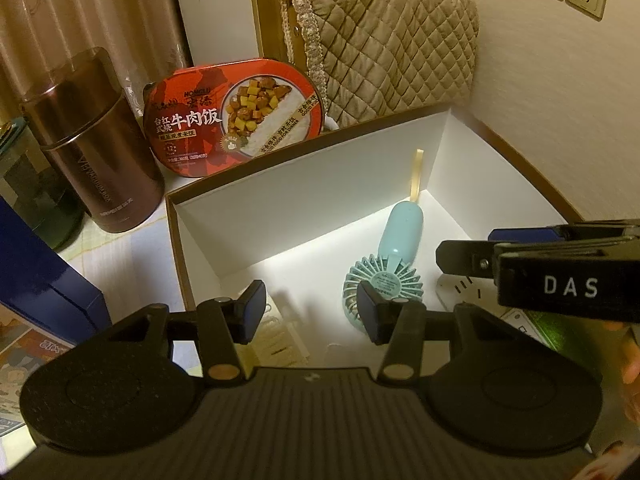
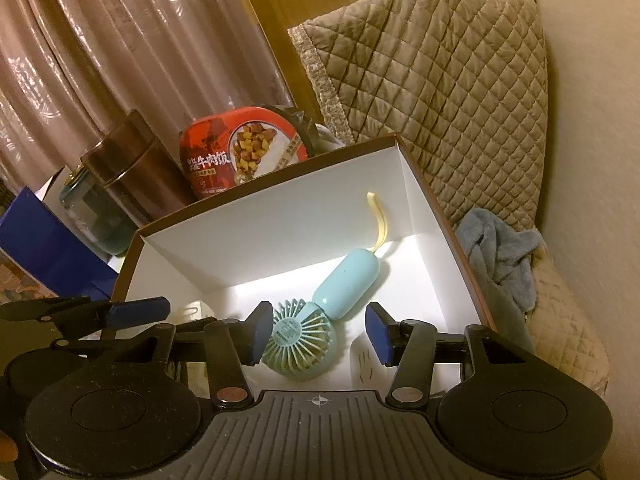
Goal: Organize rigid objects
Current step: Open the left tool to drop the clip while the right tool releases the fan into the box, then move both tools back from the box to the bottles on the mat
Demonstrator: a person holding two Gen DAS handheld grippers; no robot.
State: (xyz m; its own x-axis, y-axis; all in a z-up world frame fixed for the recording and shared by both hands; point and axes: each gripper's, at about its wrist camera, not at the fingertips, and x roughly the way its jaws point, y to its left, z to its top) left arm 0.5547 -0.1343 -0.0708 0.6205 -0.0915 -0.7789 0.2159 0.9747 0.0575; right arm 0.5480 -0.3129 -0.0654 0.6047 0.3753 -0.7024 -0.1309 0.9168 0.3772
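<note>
An open white box with a brown rim [image 1: 280, 184] [image 2: 280, 220] stands in front of me. A light blue hand fan [image 1: 400, 240] [image 2: 344, 280] with a cream strap lies on its floor. A white socket adapter [image 1: 460, 292] [image 2: 364, 364] lies near the fan's head, and a cream comb-like item [image 1: 280, 336] lies at the near left. My left gripper [image 1: 310, 304] [image 2: 136, 308] hangs open over the box's near part with nothing between its fingers. My right gripper [image 2: 320, 320] [image 1: 472, 248] is open above the fan's head, and its pads stand clear of it.
Behind the box stand a brown metal flask [image 1: 100, 152], a red ready-meal tub [image 1: 232, 108] and a glass jar [image 2: 92, 216]. A blue carton [image 1: 40, 272] is at the left. A quilted cover [image 1: 392, 40] and a blue cloth [image 2: 500, 248] lie to the right.
</note>
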